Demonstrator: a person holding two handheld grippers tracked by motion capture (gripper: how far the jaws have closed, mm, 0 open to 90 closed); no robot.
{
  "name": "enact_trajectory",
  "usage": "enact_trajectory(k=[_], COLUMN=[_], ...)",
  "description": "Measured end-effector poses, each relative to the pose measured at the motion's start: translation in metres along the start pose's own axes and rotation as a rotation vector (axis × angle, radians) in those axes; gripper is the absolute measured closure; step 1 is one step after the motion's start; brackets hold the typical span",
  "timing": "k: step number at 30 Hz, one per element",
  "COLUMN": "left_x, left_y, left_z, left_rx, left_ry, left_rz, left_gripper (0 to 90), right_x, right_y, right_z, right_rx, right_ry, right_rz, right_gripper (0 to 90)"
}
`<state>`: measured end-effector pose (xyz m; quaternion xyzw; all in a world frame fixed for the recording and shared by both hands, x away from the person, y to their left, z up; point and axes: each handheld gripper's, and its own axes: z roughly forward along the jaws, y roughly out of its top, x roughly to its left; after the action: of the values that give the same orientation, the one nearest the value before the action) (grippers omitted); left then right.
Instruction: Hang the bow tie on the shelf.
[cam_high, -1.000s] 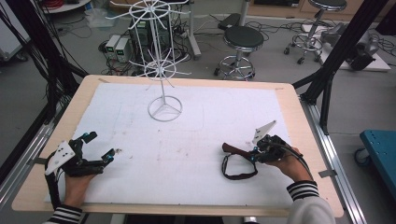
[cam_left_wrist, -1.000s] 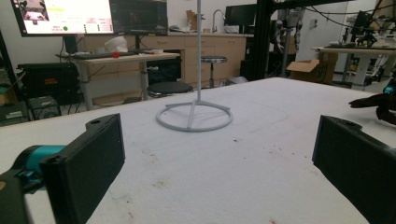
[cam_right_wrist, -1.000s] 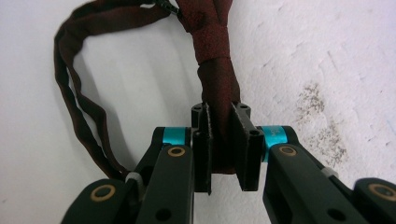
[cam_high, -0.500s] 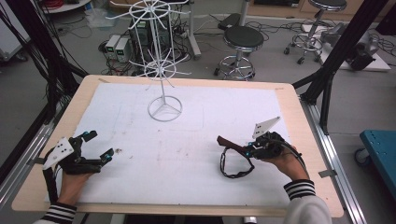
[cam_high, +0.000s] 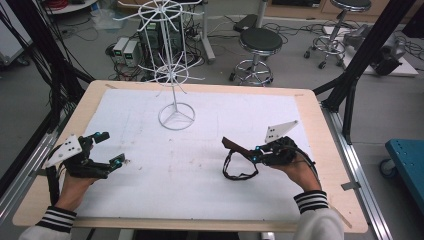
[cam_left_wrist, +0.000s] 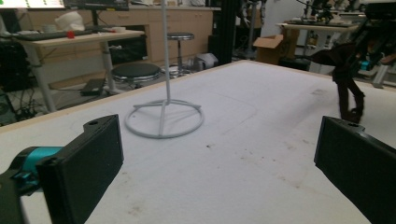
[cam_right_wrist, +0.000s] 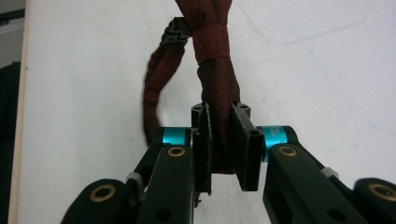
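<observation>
Two hand-held grippers over a white mat (cam_high: 200, 165) on a wooden table (cam_high: 320, 150). The right gripper (cam_high: 252, 156), seen in the high view near the table's right side, is clamped on a dark red strap (cam_high: 235, 146); in the right gripper view its two pads (cam_right_wrist: 204, 149) press the strap (cam_right_wrist: 217, 79) from both sides, and the fabric runs up and away from the jaws. One end of the strap juts out ahead of the jaw tips, while the remainder hangs below them as a dark loop (cam_high: 239, 169) whose lower part reaches the mat just beneath and slightly ahead of the gripper. A black buckle (cam_right_wrist: 175, 29) sits where the loop meets the held band, beyond the jaw tips. The left gripper (cam_high: 111, 148), near the table's left side, stands with its jaws wide apart and nothing between them; in the left gripper view both black pads (cam_left_wrist: 100, 154) frame bare mat (cam_left_wrist: 243, 168). Ahead of the left gripper, well apart from it, rises a white wire rack (cam_high: 176, 75) on a ring base (cam_left_wrist: 163, 119), its thin stem upright. The strap and the right gripper (cam_left_wrist: 369, 58) appear far off to the right in the left gripper view, the strap (cam_left_wrist: 348, 88) dangling from the jaws to the mat.
</observation>
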<state>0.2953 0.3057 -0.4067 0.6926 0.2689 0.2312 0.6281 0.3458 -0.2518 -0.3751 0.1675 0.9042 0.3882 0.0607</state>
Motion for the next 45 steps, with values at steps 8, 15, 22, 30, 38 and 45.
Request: enact_trajectory(k=[8,15,22,30,38,45], left_x=[0.001,0.0,-0.005,-0.009,-0.018,-0.029], left_y=[0.021,0.032,0.045,0.058,0.074,0.086], left_z=[0.01,0.017,0.026,0.041,0.062,0.082], left_rx=[0.017,0.041,0.046,0.07,0.104,0.121], left_ry=[-0.065,-0.1,-0.176,-0.235,-0.288,-0.345], left_rz=[-0.004,0.008,0.024,0.042,0.072,0.088], left_gripper=[1.7,1.7,1.7,1.7,1.7,1.7], right_x=[0.004,0.01,0.014,0.02,0.025,0.027], right_y=[0.022,0.041,0.057,0.078,0.098,0.106], right_z=[0.006,0.013,0.022,0.032,0.042,0.047], right_rx=[-0.05,-0.091,-0.12,-0.157,-0.183,-0.182], right_ry=[0.021,0.037,0.065,0.094,0.128,0.139], right_rz=[-0.028,-0.06,-0.088,-0.127,-0.166,-0.178], right_gripper=[80.0,80.0,80.0,80.0,80.0,79.9])
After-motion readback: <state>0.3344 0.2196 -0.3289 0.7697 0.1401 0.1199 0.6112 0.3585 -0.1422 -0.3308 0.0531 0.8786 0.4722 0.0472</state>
